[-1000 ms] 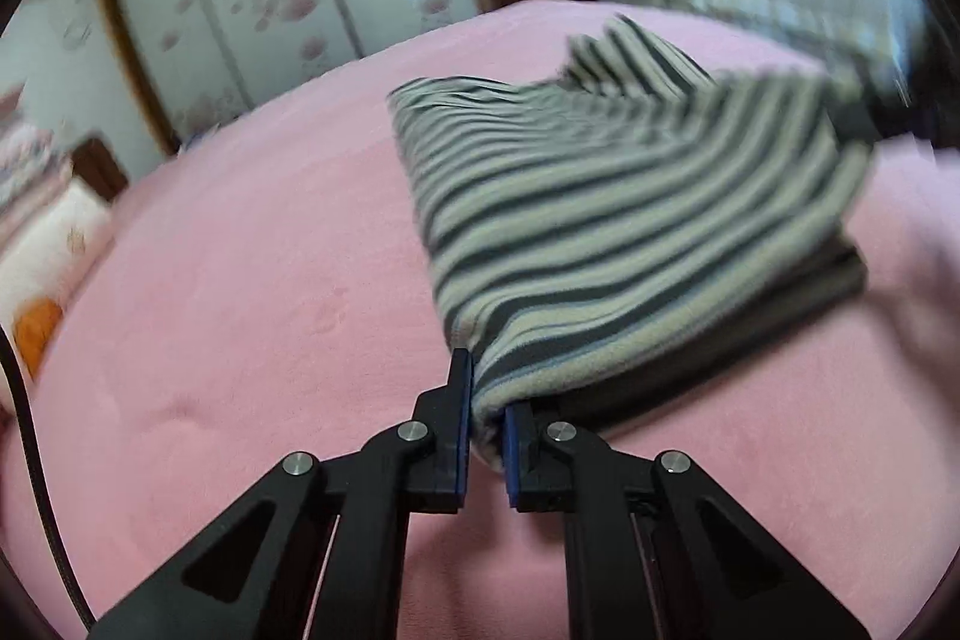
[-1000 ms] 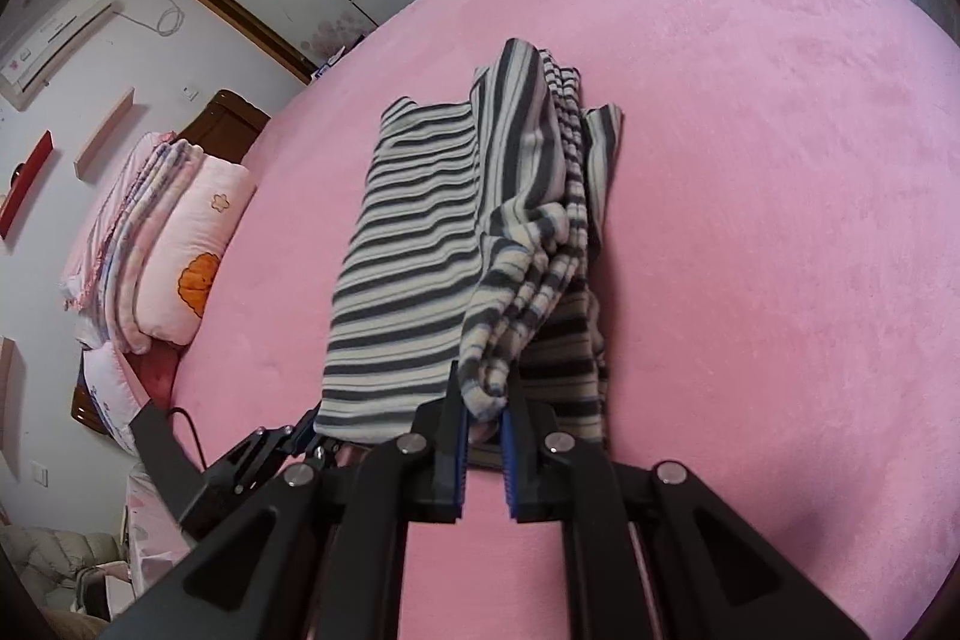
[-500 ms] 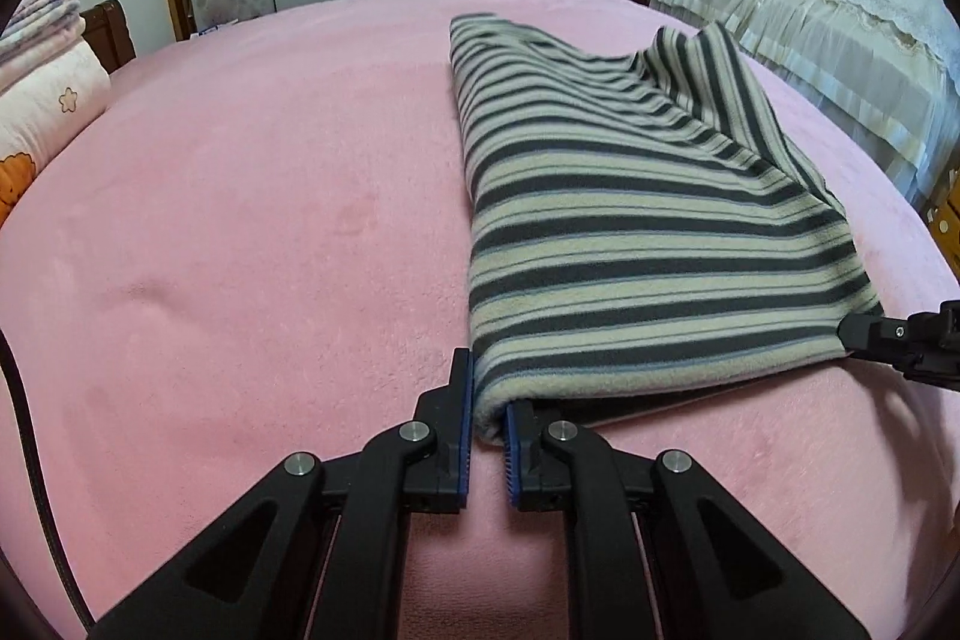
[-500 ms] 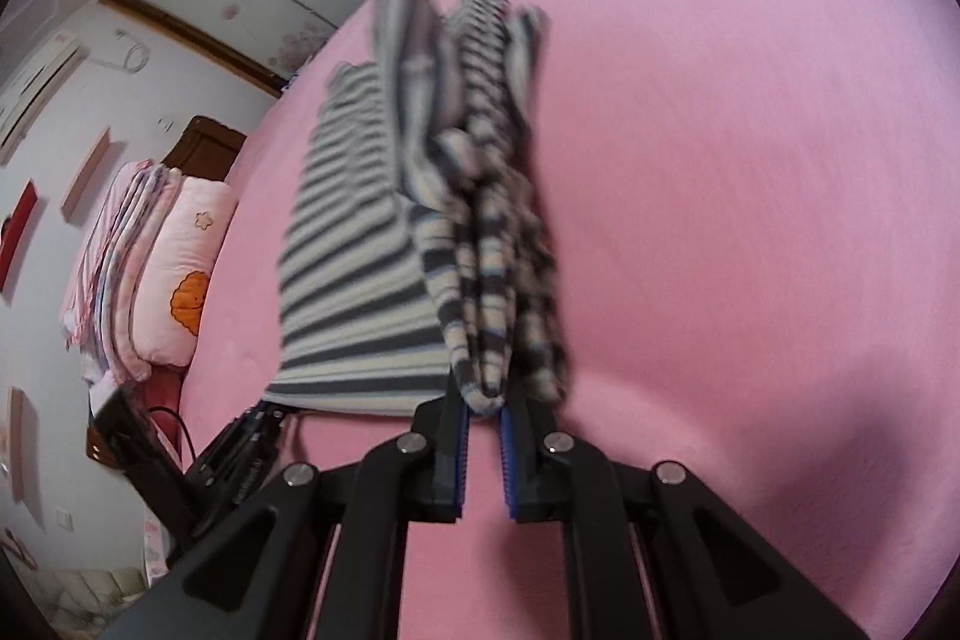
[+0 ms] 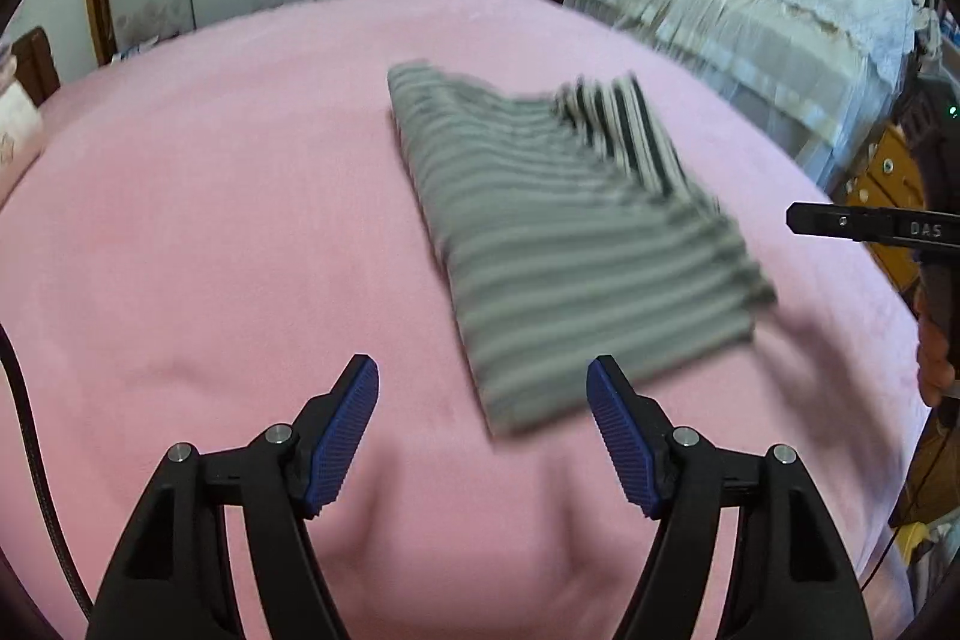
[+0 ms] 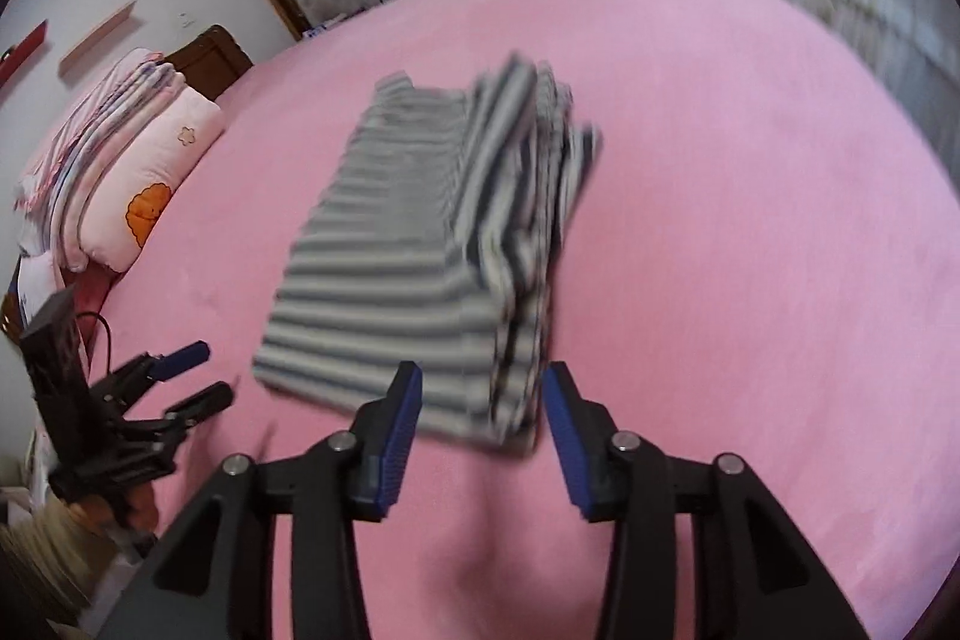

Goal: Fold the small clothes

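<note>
Your left hand-held gripper stands wide and your right hand-held gripper partly spread; both have just been opening, and neither holds anything. Just beyond them the folded grey-and-cream striped knit garment lies on the pink plush bed. Its bunched far edge (a loose sleeve, perhaps) could slump and undo the fold.
</note>
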Tool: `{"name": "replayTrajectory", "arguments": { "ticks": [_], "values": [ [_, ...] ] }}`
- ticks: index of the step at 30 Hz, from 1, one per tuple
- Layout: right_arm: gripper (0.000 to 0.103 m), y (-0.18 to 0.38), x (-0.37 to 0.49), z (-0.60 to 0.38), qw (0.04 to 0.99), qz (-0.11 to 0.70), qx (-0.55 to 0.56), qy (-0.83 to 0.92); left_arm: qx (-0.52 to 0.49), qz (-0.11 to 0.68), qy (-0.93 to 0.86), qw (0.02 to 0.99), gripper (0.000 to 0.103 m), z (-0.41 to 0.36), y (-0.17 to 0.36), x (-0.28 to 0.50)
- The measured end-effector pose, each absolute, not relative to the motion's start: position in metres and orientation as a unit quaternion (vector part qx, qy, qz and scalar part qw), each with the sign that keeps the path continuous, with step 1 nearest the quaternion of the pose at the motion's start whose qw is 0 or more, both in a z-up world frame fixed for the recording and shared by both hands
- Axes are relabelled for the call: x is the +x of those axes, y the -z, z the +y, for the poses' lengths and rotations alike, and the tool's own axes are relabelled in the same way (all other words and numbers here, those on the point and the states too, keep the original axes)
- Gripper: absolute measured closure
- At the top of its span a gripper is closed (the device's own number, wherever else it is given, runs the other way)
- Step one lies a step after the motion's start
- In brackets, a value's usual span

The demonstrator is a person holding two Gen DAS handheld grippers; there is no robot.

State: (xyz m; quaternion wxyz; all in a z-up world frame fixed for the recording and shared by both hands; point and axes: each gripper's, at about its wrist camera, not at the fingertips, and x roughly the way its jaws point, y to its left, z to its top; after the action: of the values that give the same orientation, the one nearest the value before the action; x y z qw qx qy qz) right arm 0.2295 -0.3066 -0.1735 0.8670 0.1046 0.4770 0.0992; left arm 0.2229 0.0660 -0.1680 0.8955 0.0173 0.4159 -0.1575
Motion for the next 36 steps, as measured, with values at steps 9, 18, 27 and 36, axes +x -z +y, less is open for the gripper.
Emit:
{"name": "replayTrajectory", "arguments": {
  "ticks": [9,18,27,36],
  "values": [
    [0.059,0.186,0.357,-0.321,0.875,0.447,0.131,-0.133,-0.023,0.411,0.148,0.899,0.032,0.048,0.178,0.388],
    [0.097,0.238,0.405,-0.342,0.865,0.473,0.147,-0.078,-0.029,0.468,0.083,0.879,0.044,0.034,0.222,0.469],
    [0.096,0.259,0.397,-0.347,0.856,0.487,0.171,-0.029,0.007,0.467,0.069,0.881,0.044,0.019,0.237,0.47],
    [0.085,0.194,0.377,-0.327,0.905,0.405,0.124,-0.043,-0.008,0.368,0.08,0.926,0.041,0.019,0.172,0.437]
  ]
}}
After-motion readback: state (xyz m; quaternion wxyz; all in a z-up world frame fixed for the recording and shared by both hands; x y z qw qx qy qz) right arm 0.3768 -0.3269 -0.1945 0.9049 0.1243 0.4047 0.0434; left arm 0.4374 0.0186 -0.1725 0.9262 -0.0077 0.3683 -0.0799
